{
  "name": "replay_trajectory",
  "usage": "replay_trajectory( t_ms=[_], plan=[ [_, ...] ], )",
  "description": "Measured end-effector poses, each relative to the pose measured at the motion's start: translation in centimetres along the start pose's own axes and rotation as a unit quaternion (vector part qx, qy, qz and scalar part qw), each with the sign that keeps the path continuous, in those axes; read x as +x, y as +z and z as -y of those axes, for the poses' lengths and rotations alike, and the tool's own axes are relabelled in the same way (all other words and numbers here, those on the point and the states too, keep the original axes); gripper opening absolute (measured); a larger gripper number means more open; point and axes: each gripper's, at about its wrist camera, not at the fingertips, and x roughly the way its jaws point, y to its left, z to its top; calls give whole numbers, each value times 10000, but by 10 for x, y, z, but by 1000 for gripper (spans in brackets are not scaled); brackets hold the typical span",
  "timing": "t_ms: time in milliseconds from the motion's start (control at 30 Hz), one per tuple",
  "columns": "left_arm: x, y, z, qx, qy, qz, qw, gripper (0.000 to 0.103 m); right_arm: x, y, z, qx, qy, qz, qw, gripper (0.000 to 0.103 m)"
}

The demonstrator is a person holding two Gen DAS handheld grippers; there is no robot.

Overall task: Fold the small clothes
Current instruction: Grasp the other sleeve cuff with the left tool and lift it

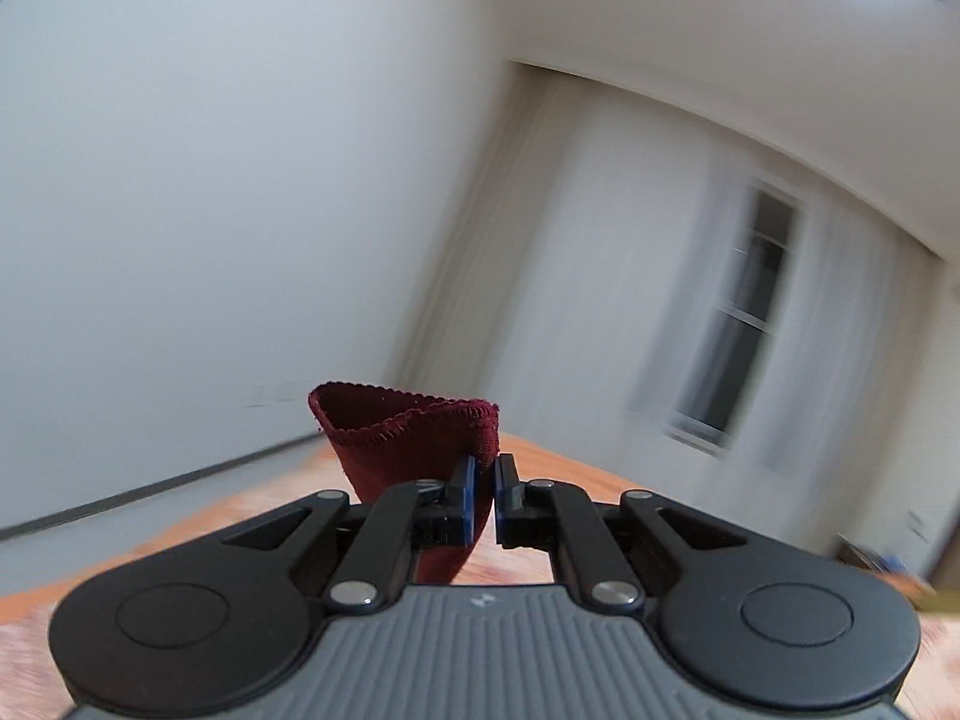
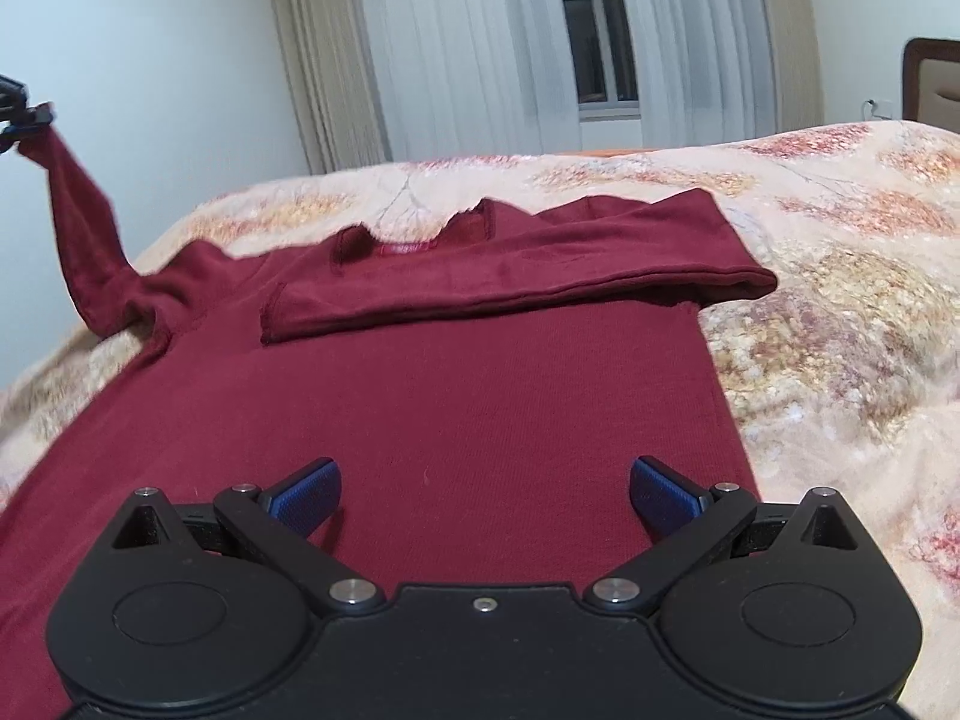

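The maroon long-sleeved top (image 2: 420,396) lies flat on the bed (image 2: 840,312), which wears a floral blanket, neckline toward the curtained window (image 2: 597,36); its right-hand sleeve (image 2: 510,276) is folded across the chest, while its left-hand sleeve (image 2: 81,240) rises off the bed to the left tongs (image 2: 24,117) at the frame's edge. In the left wrist view the left tongs (image 1: 485,501) are pinched together on that sleeve's cuff (image 1: 414,438); the right tongs (image 2: 485,495) hang spread wide apart above the top's lower body, holding nothing.
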Motion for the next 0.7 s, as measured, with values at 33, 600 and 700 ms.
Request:
replay_trajectory(
  t_ms=[33, 600, 700],
  plan=[
    [-1, -7, 16, 97, -226, -65, 9997, 6, -2, 1, 2, 81, 10, 33, 10000, 102],
    [-26, -200, 160, 1774, -1931, -2453, 9333, 60, -31, 11, 60, 936, -286, 211, 9950, 102],
    [-31, -202, 153, 1741, -1898, -2388, 9363, 74, -28, 9, 60, 933, -279, 155, 9951, 102]
  ],
)
